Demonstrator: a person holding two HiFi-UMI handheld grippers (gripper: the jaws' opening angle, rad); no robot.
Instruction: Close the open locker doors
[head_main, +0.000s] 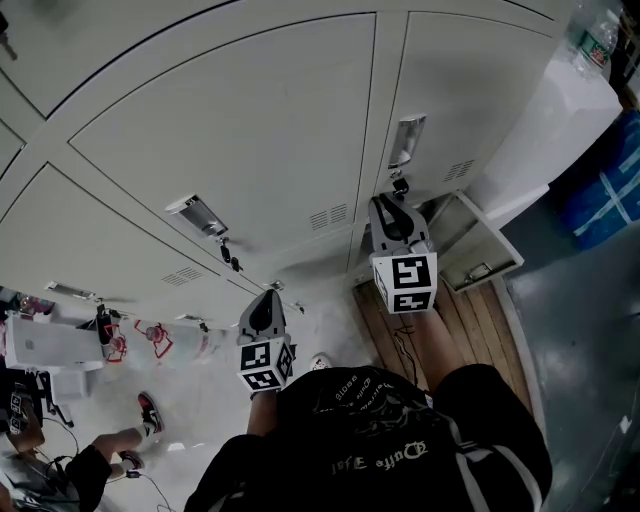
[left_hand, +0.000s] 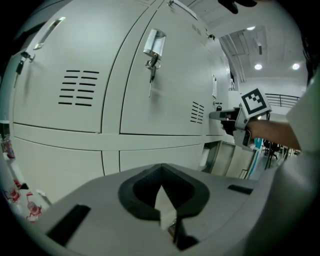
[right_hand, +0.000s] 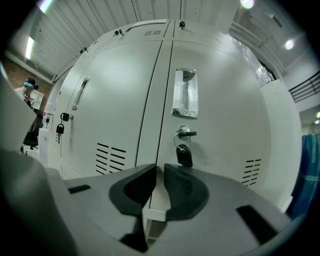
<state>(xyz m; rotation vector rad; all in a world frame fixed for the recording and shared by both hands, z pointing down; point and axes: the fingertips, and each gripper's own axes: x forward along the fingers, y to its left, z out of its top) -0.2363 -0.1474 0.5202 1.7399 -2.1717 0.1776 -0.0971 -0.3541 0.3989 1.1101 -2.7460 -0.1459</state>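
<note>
The open locker door (head_main: 478, 235) hangs ajar, low in the lockers (head_main: 230, 130). Just left of that door, the right gripper (head_main: 388, 203) faces a key (right_hand: 184, 155), fingers a slit apart, empty. Farther left, the left gripper (head_main: 269, 296) has fingers together, empty.

Glossy dark grey concrete floor (head_main: 575, 340) on the right, with a strip of brown wooden planks (head_main: 490, 320) beside it. Pale whitish floor (head_main: 200, 400) on the left. Overhead, a ribbed white ceiling (right_hand: 100, 30) with round lit lamps (left_hand: 258, 66). A blue white-striped bundle (head_main: 605, 190) far right.
</note>
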